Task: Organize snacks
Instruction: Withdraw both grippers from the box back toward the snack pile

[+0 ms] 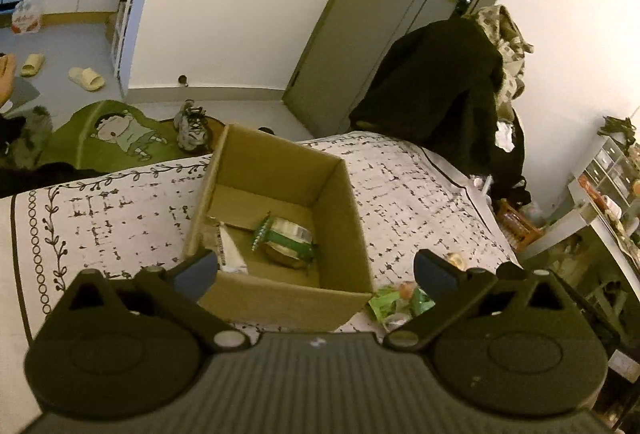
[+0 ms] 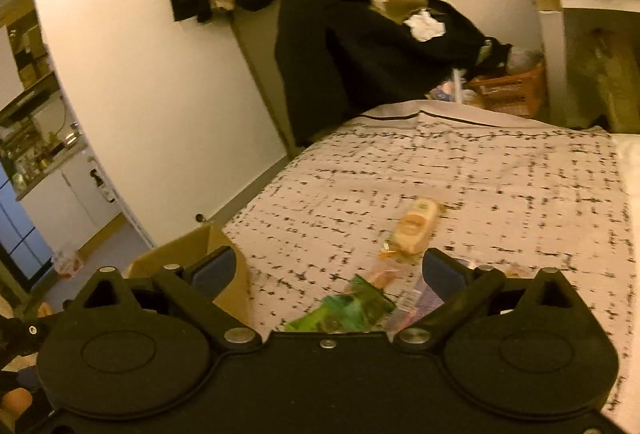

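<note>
A box [image 1: 280,218] stood open on the bed [image 1: 420,193], near its foot edge. In the box lay a packet [image 1: 286,240] toward the middle and a flatter wrapper [image 1: 230,254] to its left, against the near wall. Just outside the box's near right corner, wrappers [image 1: 394,304] lay on the cover. In the right view, the box [image 2: 188,258] sat to the left, a pouch [image 2: 348,310] lay close in front, and a bar [image 2: 414,230] lay beyond it on the bed. Behind the bed stood a chair [image 1: 440,85] heaped with coats, a door [image 1: 360,33] to its left. Shoes [image 1: 192,125] sat on the floor beyond the box.
</note>
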Action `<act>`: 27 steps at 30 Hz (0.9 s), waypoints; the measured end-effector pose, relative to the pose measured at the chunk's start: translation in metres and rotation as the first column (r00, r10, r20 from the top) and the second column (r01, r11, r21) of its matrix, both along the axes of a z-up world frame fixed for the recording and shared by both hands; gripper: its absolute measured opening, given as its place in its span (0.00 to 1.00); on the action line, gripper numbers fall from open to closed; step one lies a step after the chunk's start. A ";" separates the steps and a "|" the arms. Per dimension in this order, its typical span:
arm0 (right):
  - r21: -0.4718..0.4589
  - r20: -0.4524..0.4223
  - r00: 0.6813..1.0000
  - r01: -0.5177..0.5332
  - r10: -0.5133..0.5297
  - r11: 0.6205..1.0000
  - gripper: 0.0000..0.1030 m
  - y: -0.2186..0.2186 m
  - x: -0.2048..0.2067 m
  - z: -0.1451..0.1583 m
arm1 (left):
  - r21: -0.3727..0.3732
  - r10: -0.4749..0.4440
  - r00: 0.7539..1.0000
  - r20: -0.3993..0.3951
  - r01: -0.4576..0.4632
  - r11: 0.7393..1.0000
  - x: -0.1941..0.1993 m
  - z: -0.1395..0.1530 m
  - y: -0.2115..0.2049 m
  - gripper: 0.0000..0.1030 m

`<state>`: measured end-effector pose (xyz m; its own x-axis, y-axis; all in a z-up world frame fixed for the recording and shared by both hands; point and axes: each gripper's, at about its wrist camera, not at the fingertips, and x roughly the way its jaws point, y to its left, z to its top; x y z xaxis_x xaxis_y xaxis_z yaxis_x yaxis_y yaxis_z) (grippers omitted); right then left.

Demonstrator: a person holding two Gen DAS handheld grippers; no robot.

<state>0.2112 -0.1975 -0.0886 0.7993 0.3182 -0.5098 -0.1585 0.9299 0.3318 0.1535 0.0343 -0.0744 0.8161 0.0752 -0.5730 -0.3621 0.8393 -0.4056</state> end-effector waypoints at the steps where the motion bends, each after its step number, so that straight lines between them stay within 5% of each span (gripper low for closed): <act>1: -0.002 0.002 1.000 0.008 -0.008 1.000 0.97 -0.002 -0.002 0.000 | -0.005 -0.006 1.000 -0.003 0.006 1.000 0.000 -0.001 -0.001 1.00; 16: -0.061 -0.045 0.999 0.008 -0.011 0.998 0.97 -0.018 -0.014 -0.001 | 0.070 -0.013 0.996 -0.093 0.020 0.997 0.000 -0.011 -0.024 1.00; 27: -0.077 -0.206 0.966 0.143 -0.156 0.987 0.94 -0.049 -0.009 -0.023 | 0.089 -0.074 0.991 -0.113 0.084 0.992 0.007 -0.025 -0.055 1.00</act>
<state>0.2025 -0.2463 -0.1120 0.7076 0.1668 -0.6867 0.0512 0.9571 0.2853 0.1604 -0.0203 -0.0993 0.7544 0.0705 -0.6526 -0.3309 0.8995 -0.2853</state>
